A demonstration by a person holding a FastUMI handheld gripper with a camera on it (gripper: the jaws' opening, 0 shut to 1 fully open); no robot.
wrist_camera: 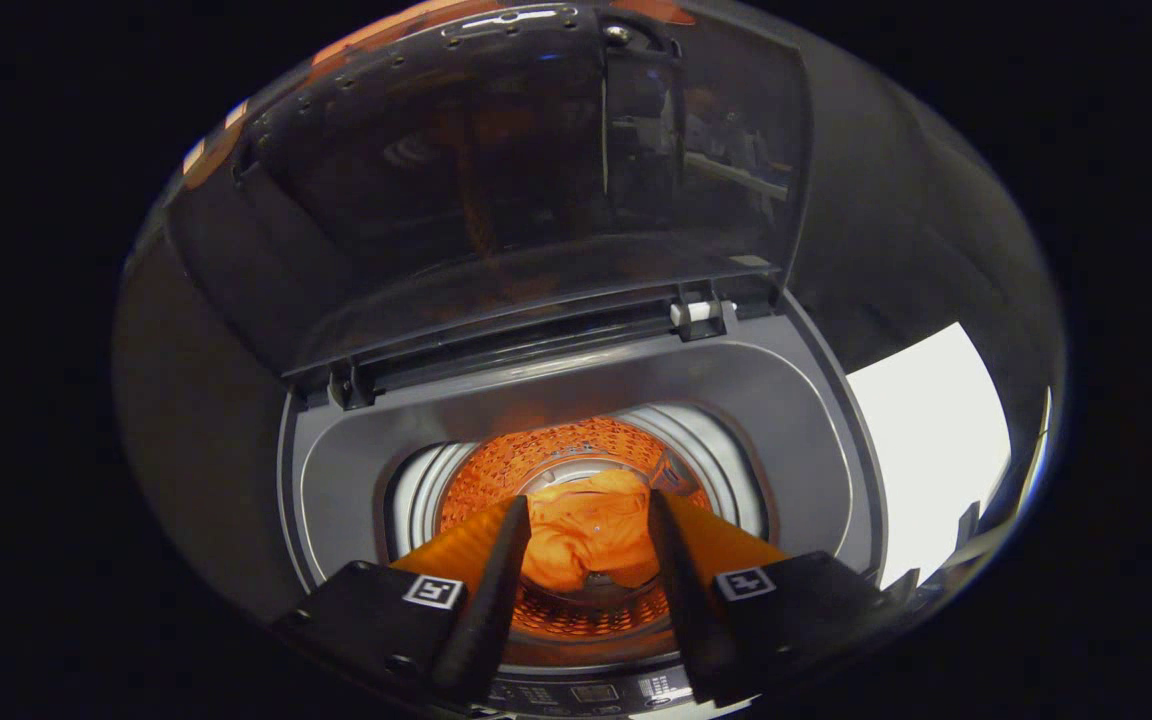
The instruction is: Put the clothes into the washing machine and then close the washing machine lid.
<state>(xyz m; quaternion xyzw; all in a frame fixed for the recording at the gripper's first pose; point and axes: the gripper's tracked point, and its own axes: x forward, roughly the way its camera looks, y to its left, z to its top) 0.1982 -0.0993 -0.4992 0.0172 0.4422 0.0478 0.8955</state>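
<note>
I look down into a top-loading washing machine (576, 390) with a grey top rim. Its dark see-through lid (496, 190) stands raised at the back, hinged along the far side of the opening. An orange garment (586, 535) lies crumpled at the bottom of the perforated metal drum (556, 455). My gripper (588, 505) hangs above the drum mouth with its fingers apart, open. The garment shows in the gap between the fingers, well below them. Nothing is held.
The machine's control panel (586, 692) lies just below the fingers at the near edge. A bright white surface (926, 450) shows to the right of the machine. Two lid hinges (701, 315) sit along the back of the opening.
</note>
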